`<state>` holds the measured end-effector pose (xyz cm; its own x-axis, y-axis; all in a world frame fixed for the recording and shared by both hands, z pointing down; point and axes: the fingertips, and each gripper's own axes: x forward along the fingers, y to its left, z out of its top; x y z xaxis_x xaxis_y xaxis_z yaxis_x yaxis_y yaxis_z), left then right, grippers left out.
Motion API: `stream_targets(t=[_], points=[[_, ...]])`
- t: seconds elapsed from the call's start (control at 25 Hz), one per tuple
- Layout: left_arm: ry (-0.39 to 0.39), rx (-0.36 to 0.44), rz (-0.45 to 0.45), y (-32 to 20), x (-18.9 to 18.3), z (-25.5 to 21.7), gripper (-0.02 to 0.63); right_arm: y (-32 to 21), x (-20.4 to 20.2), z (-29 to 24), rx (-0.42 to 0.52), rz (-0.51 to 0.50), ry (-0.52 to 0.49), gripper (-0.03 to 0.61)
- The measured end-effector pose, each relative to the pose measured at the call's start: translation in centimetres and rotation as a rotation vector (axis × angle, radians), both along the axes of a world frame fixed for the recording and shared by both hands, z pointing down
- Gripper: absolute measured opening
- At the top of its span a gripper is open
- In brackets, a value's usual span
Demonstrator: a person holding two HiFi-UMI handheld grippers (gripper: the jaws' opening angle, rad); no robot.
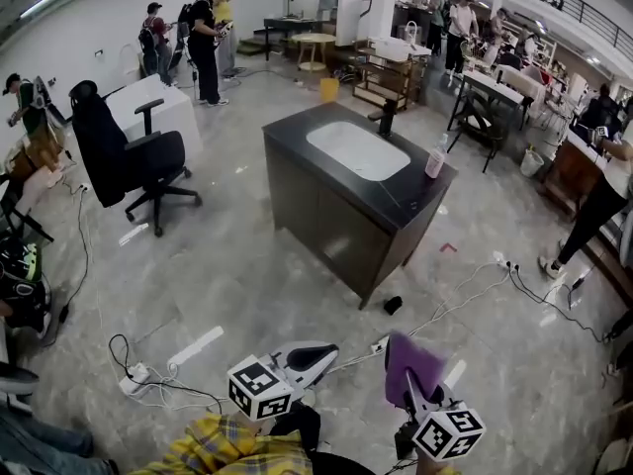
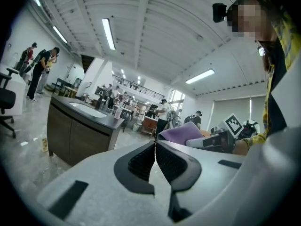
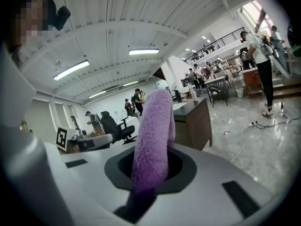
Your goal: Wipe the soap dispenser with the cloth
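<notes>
Head view: soap dispenser (image 1: 435, 158), a pink pump bottle, upright near the right-hand edge of the dark tabletop (image 1: 297, 132), just beside the white sink basin (image 1: 356, 149); long axis vertical, pump head on top, spout direction too small to tell; well apart from both tools, which sit low in frame. Judged light, rigid plastic, smooth and probably slippery; tall and narrow, so easily tipped by a sideways wipe; best steadied around the body below the pump, not by the pump head. At lower right, right hand-held gripper (image 1: 415, 392), clamped on the purple cloth (image 1: 408, 362); soft, thick-piled and limp, standing up past the jaw tips in the right gripper view. At lower centre, left hand-held gripper (image 1: 318, 354), jaws closed pad to pad with nothing between; free to brace the bottle once opened.
</notes>
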<state>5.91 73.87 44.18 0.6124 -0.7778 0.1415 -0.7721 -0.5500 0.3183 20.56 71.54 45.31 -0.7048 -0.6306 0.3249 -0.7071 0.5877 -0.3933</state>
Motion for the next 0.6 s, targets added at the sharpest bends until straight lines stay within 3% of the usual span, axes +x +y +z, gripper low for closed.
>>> stream_targets(t=[0.6], points=[[0.025,0.018,0.028,-12.8,-11.5,-0.4,0.008,-13.5,-11.0,-1.1,0.038,0.046,0.022,0.037]])
